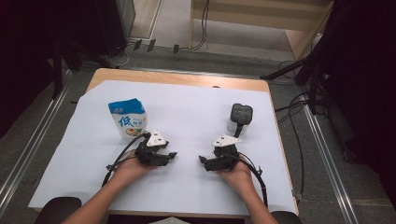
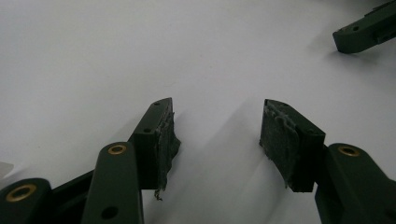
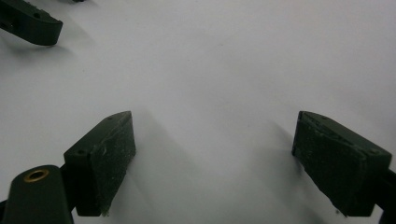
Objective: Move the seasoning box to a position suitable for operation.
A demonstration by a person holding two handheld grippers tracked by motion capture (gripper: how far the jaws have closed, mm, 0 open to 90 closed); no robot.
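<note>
A blue and white pouch (image 1: 128,118) stands upright on the white sheet (image 1: 187,116), left of centre. A clear jar with a dark grey lid (image 1: 240,117) sits to the right. My left gripper (image 1: 172,156) rests low on the sheet in front of the pouch, jaws pointing right. In its own view the left gripper (image 2: 217,135) is open with only bare sheet between the worn pads. My right gripper (image 1: 202,160) lies in front of the jar, jaws pointing left, facing the other. Its own view shows the right gripper (image 3: 212,154) open wide and holding nothing.
The white sheet covers a wooden table (image 1: 177,78) whose far edge shows bare. Cables (image 1: 289,112) trail on the floor to the right and behind. The other gripper's jaw tip (image 2: 364,33) shows at the left gripper view's top right, and one (image 3: 30,23) at the right gripper view's top left.
</note>
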